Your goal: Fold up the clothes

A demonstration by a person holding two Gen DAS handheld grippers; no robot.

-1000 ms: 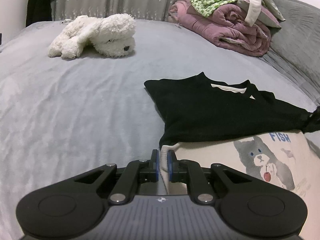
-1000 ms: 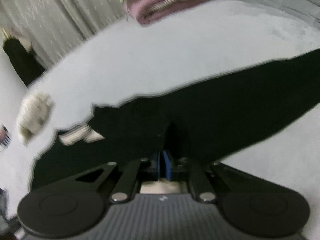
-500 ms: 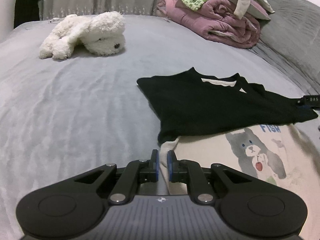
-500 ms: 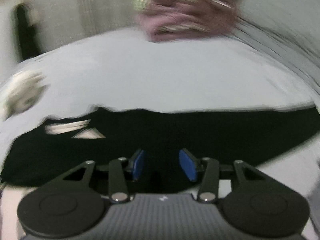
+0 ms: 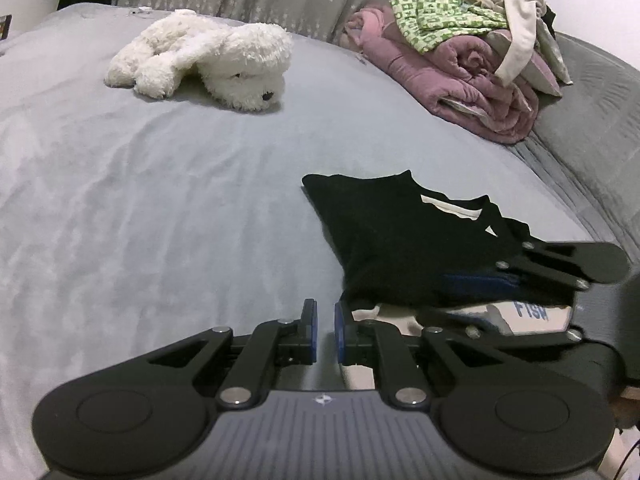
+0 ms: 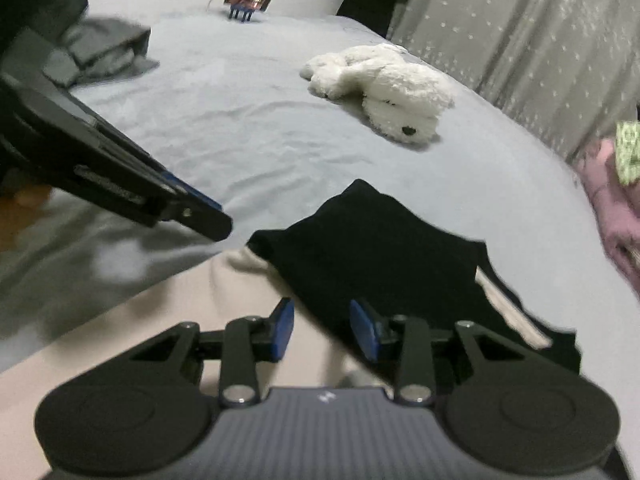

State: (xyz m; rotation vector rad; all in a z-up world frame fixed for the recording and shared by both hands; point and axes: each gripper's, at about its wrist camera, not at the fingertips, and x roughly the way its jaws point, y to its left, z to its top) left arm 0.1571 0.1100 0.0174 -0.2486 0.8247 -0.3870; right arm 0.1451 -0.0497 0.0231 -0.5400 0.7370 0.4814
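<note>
Bed (image 5: 168, 216), near right: folded black shirt (image 5: 392, 240) stacked on cream shirt (image 6: 168, 312) for folding; left gripper (image 5: 326, 330) nearly closed, empty; right gripper (image 6: 322, 328) closing, empty.

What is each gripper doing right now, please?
Left gripper: fingers a narrow gap apart, holding nothing.
Right gripper: fingers closing, nothing gripped, above the black shirt.

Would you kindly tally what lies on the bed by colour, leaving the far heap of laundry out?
Black: 1, folded black top
Cream: 1, cream bear-print shirt
White: 1, white plush dog
Grey: 1, folded grey cloth
Total: 4
</note>
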